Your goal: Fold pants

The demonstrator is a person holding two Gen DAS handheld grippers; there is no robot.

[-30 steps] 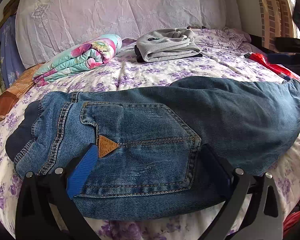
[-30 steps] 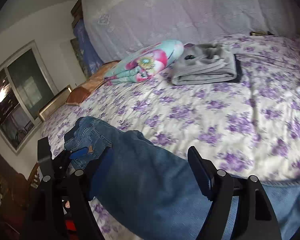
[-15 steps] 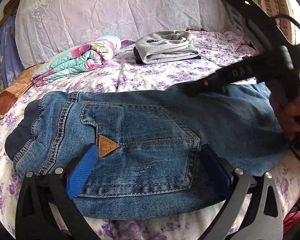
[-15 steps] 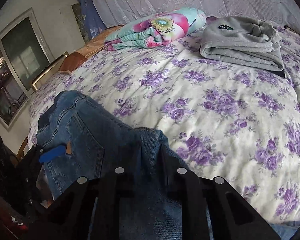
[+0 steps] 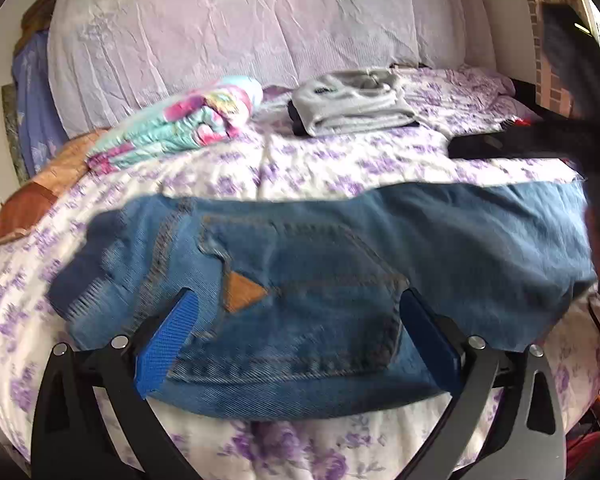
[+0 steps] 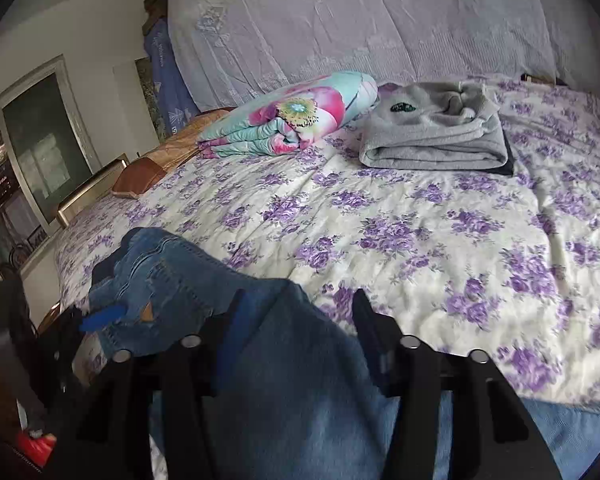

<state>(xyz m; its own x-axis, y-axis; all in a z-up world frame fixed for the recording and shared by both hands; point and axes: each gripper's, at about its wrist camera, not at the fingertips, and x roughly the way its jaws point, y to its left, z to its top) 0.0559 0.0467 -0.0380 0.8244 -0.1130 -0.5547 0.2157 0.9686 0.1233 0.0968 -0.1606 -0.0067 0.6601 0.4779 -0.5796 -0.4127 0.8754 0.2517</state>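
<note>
Folded-over jeans (image 5: 340,280) now released, right gripper (image 6: 296,320) just reopened; left gripper (image 5: 296,320), jaws apart, should pin denim while creasing.

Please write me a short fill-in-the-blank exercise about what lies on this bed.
1. The jeans lie on a bedspread printed with ____ flowers.
2. The triangular patch on the jeans' back pocket is ____.
3. The folded garment near the headboard is ____ in colour.
4. Left of that garment lies a folded ____ blanket.

Missing words: purple; brown; grey; floral
</note>
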